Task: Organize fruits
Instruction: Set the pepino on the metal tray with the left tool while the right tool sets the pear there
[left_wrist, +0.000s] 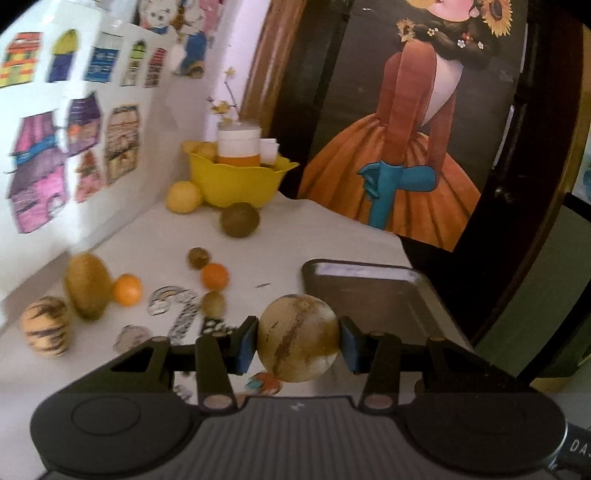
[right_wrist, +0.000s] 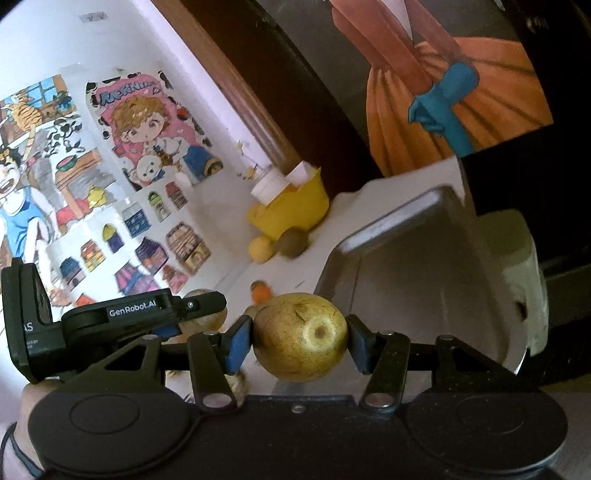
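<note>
My left gripper is shut on a round pale brown-streaked fruit, held above the table at the near left corner of the grey metal tray. My right gripper is shut on a yellow-green pear-like fruit, held over the near edge of the tray. Loose on the white table lie two small oranges, a kiwi, a striped fruit, a yellow fruit and a brown round fruit. The left gripper body shows in the right wrist view.
A yellow bowl holding a white and orange jar stands at the back by the wall. Drawings cover the left wall. A large dark painting leans behind the tray. Paper cutouts lie on the table.
</note>
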